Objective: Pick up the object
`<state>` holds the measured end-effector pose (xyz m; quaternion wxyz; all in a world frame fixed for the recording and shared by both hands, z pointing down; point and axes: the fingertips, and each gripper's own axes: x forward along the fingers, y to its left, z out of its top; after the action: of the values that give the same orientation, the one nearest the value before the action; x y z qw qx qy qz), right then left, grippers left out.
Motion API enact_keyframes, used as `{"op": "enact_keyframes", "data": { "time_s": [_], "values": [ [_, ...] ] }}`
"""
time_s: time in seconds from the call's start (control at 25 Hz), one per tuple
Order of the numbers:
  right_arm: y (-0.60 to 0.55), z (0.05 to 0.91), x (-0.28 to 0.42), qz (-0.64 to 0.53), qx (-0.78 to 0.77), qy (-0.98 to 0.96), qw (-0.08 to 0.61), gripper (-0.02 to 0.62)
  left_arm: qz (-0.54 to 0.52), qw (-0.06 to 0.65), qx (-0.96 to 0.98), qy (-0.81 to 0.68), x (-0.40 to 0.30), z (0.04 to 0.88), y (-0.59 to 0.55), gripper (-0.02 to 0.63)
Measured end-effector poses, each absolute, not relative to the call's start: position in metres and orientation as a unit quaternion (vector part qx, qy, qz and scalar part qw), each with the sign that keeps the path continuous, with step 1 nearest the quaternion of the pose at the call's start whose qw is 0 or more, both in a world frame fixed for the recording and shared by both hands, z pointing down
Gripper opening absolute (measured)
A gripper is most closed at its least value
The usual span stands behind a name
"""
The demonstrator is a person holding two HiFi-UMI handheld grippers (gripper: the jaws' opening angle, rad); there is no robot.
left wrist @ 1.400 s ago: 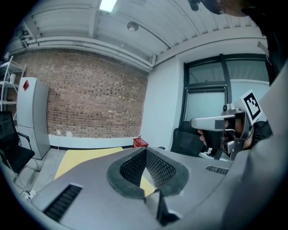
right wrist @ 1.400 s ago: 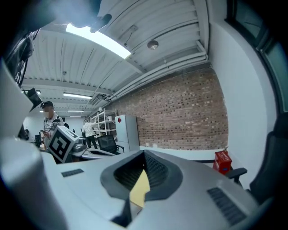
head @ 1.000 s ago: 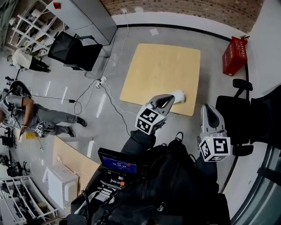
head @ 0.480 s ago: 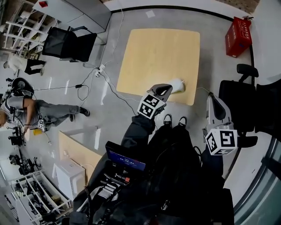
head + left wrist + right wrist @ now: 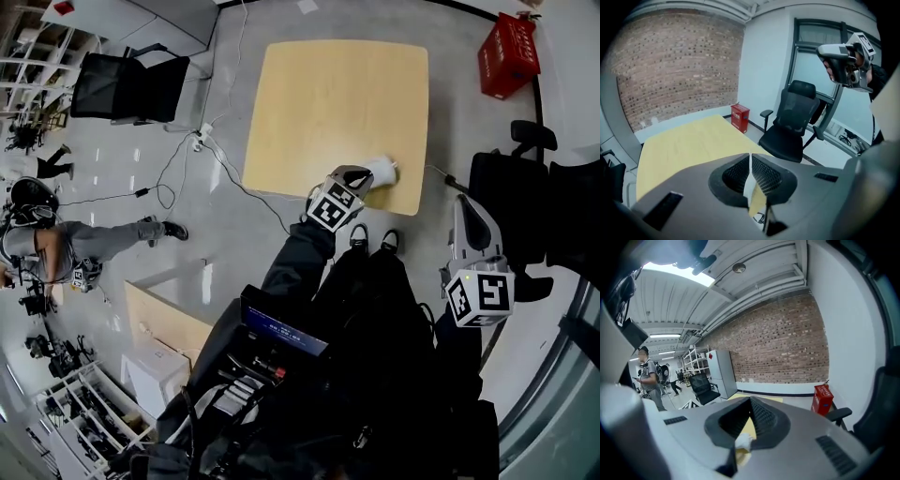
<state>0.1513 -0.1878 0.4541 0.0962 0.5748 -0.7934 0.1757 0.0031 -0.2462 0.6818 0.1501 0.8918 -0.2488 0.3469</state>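
Observation:
A small white object point(image 5: 381, 172) lies on the pale wooden table point(image 5: 328, 103), close to its near edge. My left gripper point(image 5: 356, 175) hangs over that edge just left of the object, its jaws shut with nothing held. In the left gripper view the left gripper point(image 5: 750, 162) shows its jaws meeting in a thin line, with the table point(image 5: 689, 140) beyond. My right gripper point(image 5: 463, 202) is off the table's right side, over the floor, jaws together and empty. The right gripper point(image 5: 750, 405) view shows a bit of the white object point(image 5: 743, 441) under its jaws.
A black office chair point(image 5: 511, 187) stands right of the table, close to my right gripper, and a red crate point(image 5: 509, 54) sits farther back. Another black chair point(image 5: 122, 84) and floor cables point(image 5: 202, 150) are at the left. A person point(image 5: 56, 253) stands far left. Electronics point(image 5: 281, 333) sit near my legs.
The head view has swung, so the table sits higher in frame. My left gripper stays beside the white object, jaws still shut. The right gripper stays off to the right.

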Motion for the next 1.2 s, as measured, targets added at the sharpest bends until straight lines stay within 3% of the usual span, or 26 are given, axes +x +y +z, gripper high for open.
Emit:
{"op": "enact_keyframes", "data": {
  "time_s": [0.28,0.68,1.2],
  "values": [
    [-0.202,0.468,0.154,0.189,0.583,-0.782,0.113,0.005,0.392,0.151,0.882,-0.216,0.004,0.722,-0.253,0.066],
    [-0.211,0.482,0.169,0.205,0.6,-0.763,0.127,0.005,0.456,0.121,0.87,-0.146,0.016,0.765,-0.246,0.321],
    [-0.211,0.493,0.183,0.217,0.613,-0.747,0.14,0.005,0.503,0.084,0.854,-0.102,0.023,0.806,-0.249,0.38]
  ]
}}
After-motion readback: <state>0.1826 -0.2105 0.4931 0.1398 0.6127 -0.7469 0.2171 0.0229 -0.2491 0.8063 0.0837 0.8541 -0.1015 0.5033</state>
